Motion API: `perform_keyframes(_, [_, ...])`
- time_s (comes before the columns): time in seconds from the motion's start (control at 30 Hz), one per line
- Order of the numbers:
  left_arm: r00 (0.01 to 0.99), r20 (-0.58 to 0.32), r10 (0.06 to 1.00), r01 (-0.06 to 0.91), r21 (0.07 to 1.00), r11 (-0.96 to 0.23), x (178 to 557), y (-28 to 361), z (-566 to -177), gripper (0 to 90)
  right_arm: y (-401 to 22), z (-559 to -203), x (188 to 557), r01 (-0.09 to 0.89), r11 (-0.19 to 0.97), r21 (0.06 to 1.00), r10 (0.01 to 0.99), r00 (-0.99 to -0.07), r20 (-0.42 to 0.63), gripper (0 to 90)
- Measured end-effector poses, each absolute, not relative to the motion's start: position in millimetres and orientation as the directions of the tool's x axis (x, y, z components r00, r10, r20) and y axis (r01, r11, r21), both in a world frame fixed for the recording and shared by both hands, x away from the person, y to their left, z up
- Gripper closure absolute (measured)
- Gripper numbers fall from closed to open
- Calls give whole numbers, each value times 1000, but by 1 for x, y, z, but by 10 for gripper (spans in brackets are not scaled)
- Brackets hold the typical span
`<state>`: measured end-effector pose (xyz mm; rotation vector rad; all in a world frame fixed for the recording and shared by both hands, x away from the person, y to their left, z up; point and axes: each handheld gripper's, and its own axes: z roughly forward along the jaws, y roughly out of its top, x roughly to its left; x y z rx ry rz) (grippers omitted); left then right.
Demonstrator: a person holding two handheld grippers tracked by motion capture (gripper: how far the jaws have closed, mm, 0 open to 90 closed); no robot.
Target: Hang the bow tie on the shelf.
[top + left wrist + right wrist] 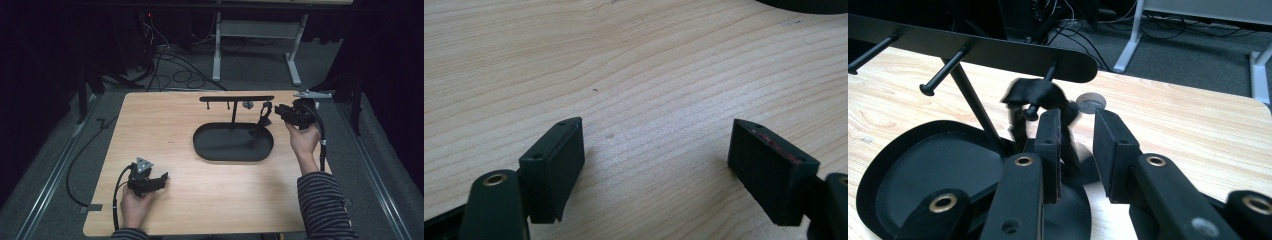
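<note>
A black stand rises from an oval tray in the middle of the wooden table, and its bar carries several pegs. From the rightmost peg hangs a black strap. My right gripper is level with the bar's right end, just right of the strap. In the right gripper view the strap is blurred and drapes over the peg just beyond my right gripper. Its jaws stand a little apart and press on nothing. My left gripper rests low at the front left. In the left gripper view it is wide open over bare wood.
A small grey round disc is set in the table behind the stand. The tray lies just left of the right jaws. Behind the table's far edge are cables and a desk frame on the floor.
</note>
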<state>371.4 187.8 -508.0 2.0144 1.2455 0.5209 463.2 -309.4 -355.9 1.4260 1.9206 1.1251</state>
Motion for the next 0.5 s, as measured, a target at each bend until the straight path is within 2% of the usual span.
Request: perform_keyframes(0.5, [456,-22,890,606,739,-293,371,187,-508,230,-325,-350,442,499,103,860,942,-327,78,674])
